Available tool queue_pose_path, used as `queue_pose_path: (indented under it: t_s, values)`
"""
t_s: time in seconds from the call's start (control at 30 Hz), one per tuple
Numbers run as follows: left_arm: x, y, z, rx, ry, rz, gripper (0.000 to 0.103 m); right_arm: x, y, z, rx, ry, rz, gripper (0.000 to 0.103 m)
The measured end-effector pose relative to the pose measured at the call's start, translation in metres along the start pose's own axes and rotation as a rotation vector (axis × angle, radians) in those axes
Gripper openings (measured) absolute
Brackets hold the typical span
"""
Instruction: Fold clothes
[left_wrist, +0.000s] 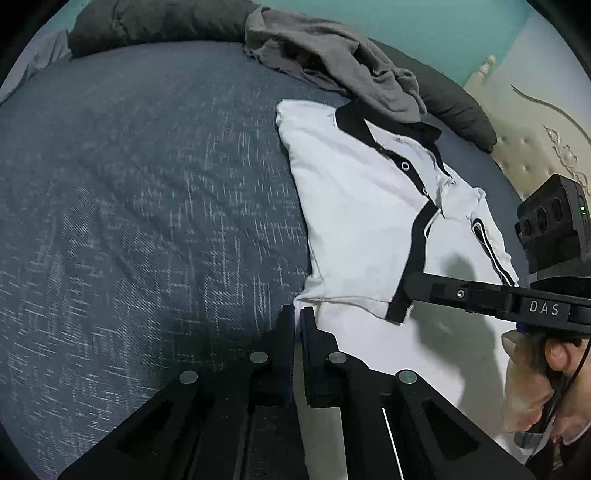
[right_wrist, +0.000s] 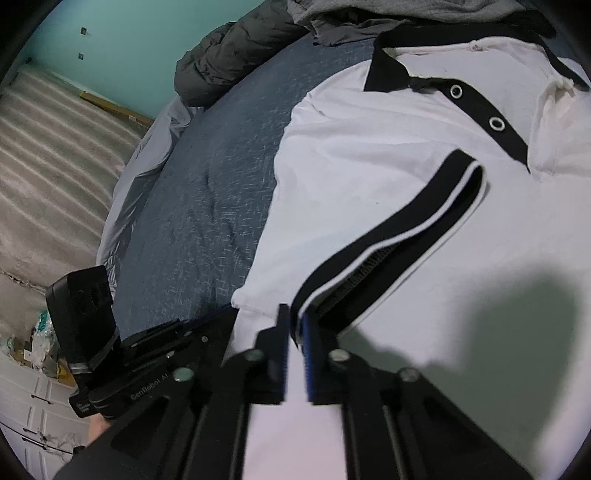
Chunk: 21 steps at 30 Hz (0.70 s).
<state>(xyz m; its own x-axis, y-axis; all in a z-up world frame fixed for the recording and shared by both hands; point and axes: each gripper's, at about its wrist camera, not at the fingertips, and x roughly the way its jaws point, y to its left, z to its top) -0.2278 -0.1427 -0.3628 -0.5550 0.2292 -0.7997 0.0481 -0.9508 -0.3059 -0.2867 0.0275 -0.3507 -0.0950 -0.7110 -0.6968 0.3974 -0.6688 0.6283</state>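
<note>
- White polo shirt (left_wrist: 354, 206) lies near the bed's (left_wrist: 147, 192) right edge.
- Left gripper (left_wrist: 297, 314) pinches its left fold.
- Right gripper (right_wrist: 295, 321) clamps the sleeve's black cuff (right_wrist: 388, 236).

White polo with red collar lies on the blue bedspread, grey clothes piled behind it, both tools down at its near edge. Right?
Not quite: the collar is black, as the right wrist view shows. The rest stands: polo on the bedspread, grey clothes behind.
</note>
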Motion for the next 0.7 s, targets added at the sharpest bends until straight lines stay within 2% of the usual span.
queue_pose_path:
  t_s: [0.1,0.27,0.47,0.67,0.7]
  values:
    - [-0.012,0.002,0.001,-0.002,-0.044,0.029,0.003,-0.005,0.003,0.000,-0.009,-0.011,-0.003,0.001]
    - [0.001,0.012,-0.002,-0.042,-0.002,0.027,0.003,0.007,-0.004,-0.007,0.001,0.023,-0.060,0.001]
    - [0.002,0.017,-0.003,-0.087,0.020,-0.013,0.005,0.005,-0.012,-0.007,0.022,0.047,-0.073,0.003]
    - [-0.015,0.027,0.005,-0.148,-0.041,-0.018,0.019,-0.041,-0.008,0.018,-0.041,-0.048,-0.126,0.017]
    - [-0.014,0.028,0.006,-0.156,-0.044,-0.025,0.020,-0.048,-0.010,0.028,-0.042,-0.072,-0.129,0.023]
